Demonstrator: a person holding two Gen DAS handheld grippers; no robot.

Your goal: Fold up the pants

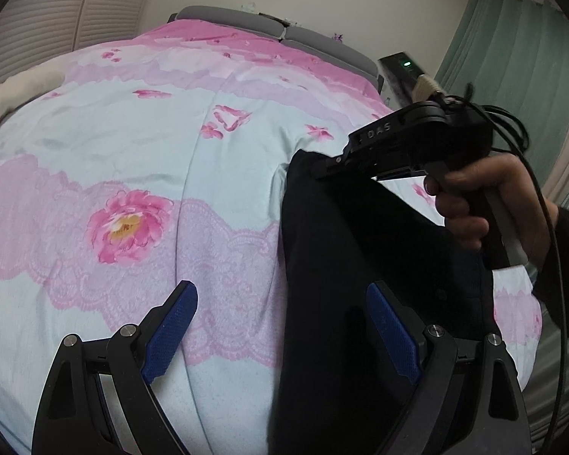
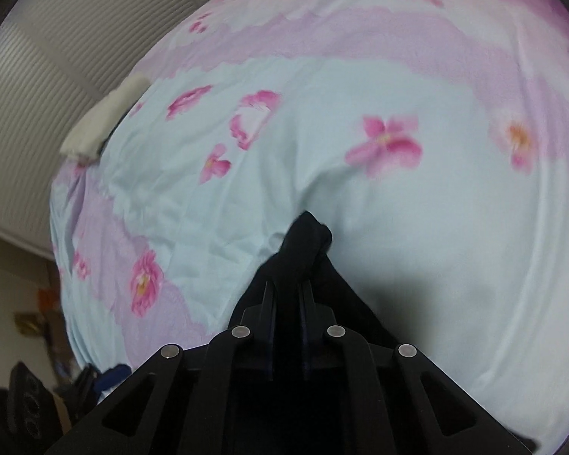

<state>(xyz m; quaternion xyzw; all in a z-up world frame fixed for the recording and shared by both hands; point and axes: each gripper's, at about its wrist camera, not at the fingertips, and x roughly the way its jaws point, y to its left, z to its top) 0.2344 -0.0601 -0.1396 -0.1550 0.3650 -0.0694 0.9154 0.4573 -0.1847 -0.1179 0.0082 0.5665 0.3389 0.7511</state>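
Saw one pair of black pants [image 1: 360, 265] on the bed [image 1: 132, 144], lower part cut off; right tool [image 2: 288, 288] clamped on a bunched edge, left tool [image 1: 280, 326] gaping, empty.

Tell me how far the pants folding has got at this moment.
Early stage. Done: the right gripper is shut on a bunched edge of the dark fabric pants, raised off the pink and pale-blue floral bedspread. In hand: positioning that held end. Left: the left gripper is open, holding nothing, with one finger over the pants; no finished fold is visible yet.
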